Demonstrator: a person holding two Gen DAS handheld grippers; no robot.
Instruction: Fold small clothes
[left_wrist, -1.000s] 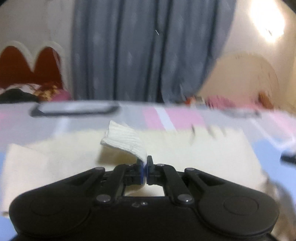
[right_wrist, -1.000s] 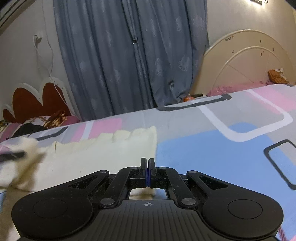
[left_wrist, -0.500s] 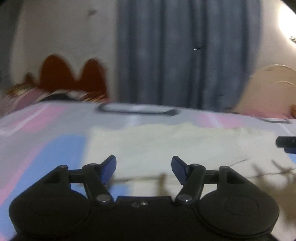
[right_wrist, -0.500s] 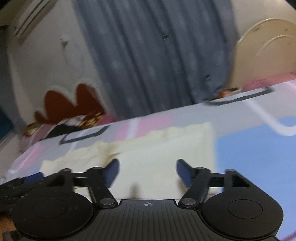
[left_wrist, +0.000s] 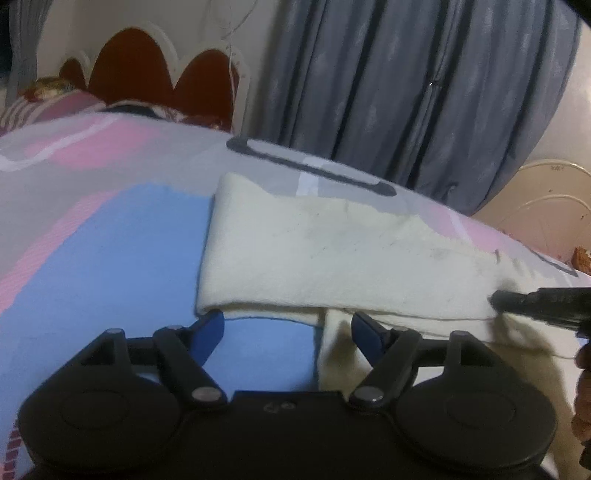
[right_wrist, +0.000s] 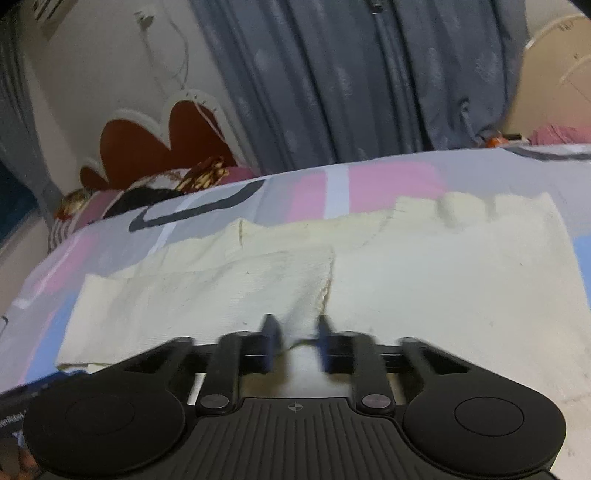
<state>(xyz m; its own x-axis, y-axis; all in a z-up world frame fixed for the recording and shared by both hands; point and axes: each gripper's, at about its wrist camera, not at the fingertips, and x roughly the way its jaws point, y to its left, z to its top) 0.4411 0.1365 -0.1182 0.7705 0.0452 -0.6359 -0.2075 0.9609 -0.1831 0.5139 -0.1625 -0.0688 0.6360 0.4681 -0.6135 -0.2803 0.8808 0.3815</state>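
Both grippers have dropped close to the cream garment (left_wrist: 332, 258) since half a second ago. It lies flat on the bedsheet (left_wrist: 110, 240). My left gripper (left_wrist: 288, 325) is wide at its near edge; my right gripper (right_wrist: 295, 332) has narrowed, not yet pinching. I could catch the sheet too, or only one layer, spoiling the fold.

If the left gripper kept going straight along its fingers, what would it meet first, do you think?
Most likely the near folded edge of the cream garment, which lies just beyond the open left gripper on the bedspread; depth is hard to judge.
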